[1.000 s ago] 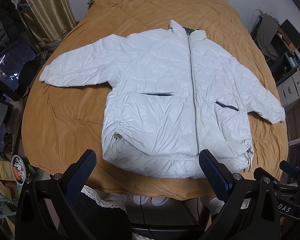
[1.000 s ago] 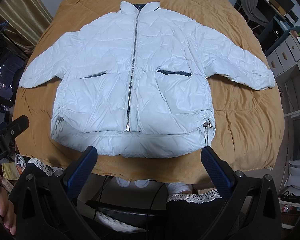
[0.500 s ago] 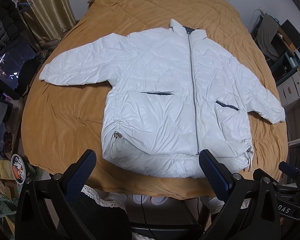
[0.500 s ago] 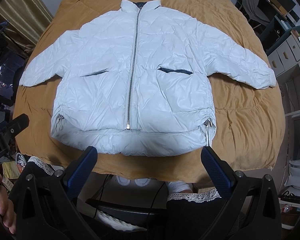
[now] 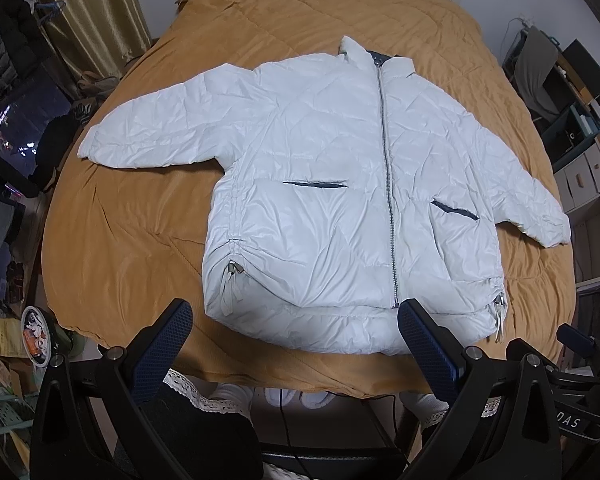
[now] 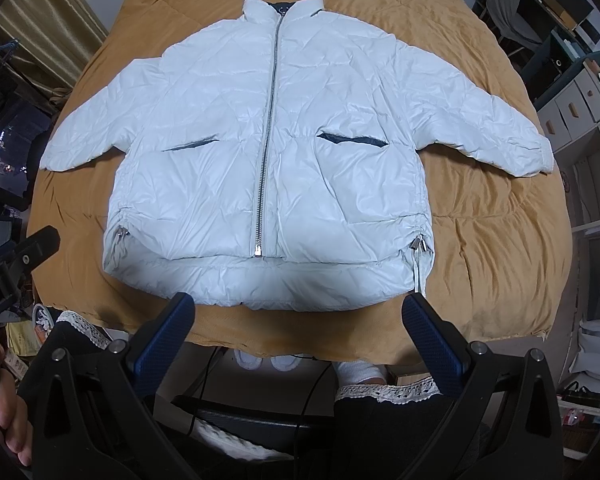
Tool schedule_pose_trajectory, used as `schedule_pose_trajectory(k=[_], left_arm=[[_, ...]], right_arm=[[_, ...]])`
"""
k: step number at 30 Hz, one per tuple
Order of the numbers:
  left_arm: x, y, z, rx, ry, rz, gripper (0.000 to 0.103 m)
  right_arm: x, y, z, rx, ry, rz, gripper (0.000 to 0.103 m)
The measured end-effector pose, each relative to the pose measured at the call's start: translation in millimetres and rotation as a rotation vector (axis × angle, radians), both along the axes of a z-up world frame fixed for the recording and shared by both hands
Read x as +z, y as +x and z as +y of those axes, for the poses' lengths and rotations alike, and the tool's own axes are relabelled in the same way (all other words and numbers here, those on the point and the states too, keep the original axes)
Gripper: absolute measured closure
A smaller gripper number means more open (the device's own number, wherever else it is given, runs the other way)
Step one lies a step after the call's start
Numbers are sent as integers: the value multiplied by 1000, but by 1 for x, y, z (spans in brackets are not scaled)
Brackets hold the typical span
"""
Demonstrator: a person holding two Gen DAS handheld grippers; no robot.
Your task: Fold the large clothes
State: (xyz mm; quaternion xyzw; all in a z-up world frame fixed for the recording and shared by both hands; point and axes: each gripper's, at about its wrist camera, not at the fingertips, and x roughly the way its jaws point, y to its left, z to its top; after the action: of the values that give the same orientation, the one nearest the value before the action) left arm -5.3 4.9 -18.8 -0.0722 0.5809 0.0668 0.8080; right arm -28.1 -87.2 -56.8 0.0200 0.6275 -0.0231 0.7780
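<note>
A white puffer jacket (image 5: 332,200) lies flat and zipped on an orange bedspread (image 5: 132,240), front up, both sleeves spread out, collar at the far end. It also shows in the right wrist view (image 6: 268,152). My left gripper (image 5: 296,320) is open and empty, held above the near edge of the bed just short of the jacket's hem. My right gripper (image 6: 300,312) is open and empty, also just short of the hem. Neither touches the jacket.
The bedspread (image 6: 492,248) shows on all sides of the jacket. Shelves and drawers (image 5: 588,168) stand to the right, gold curtains (image 5: 88,8) at the far left, floor clutter (image 5: 36,332) at the near left. The person's legs and white shoes (image 6: 268,360) are below the bed edge.
Both grippers have drifted slightly toward the jacket, most visibly in the right wrist view. The jacket has not moved and both grippers stay open.
</note>
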Motion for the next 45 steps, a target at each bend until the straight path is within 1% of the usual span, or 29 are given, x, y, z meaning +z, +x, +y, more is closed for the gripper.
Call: schedule_pose_trajectory(k=[6, 12, 14, 21, 23, 26, 31, 37, 39, 40, 41, 43, 44, 45], left_arm=[[-1, 0, 0, 1, -1, 2, 1], [-1, 1, 2, 0, -5, 2, 1], [-2, 1, 2, -1, -2, 5, 1], [-1, 3, 5, 2, -12, 14, 1], [-1, 3, 7, 6, -10, 13, 1], [0, 4, 10, 13, -11, 17, 1], [-1, 4, 19, 29, -16, 19, 1], [-2, 4, 29, 29, -55, 30, 1], [-4, 7, 36, 6, -94, 43, 1], [-6, 11, 44, -5, -123, 47, 1], [-7, 16, 57, -8, -168, 45, 1], [-12, 30, 104, 33, -318, 8, 1], [-16, 38, 135, 66, -400, -29, 0], [-23, 46, 173, 97, -487, -86, 0]], right_arm=[[0, 5, -2, 2, 0, 3, 0], [-3, -4, 1, 1, 0, 10, 0], [-2, 2, -2, 1, 3, 15, 0], [-2, 0, 1, 0, 10, 20, 0], [1, 8, -1, -4, 17, 25, 0], [3, 9, 4, 1, 15, 21, 0], [0, 14, 3, -1, 9, 35, 0], [-1, 17, 1, -17, 13, 46, 0], [-2, 18, 1, -18, 17, 51, 0], [-3, 18, 2, -15, 25, 58, 0], [-5, 18, 3, -11, 33, 63, 0], [-9, 17, 4, 3, 50, 81, 0], [-12, 17, 5, 10, 56, 89, 0], [-13, 16, 5, 15, 56, 95, 0]])
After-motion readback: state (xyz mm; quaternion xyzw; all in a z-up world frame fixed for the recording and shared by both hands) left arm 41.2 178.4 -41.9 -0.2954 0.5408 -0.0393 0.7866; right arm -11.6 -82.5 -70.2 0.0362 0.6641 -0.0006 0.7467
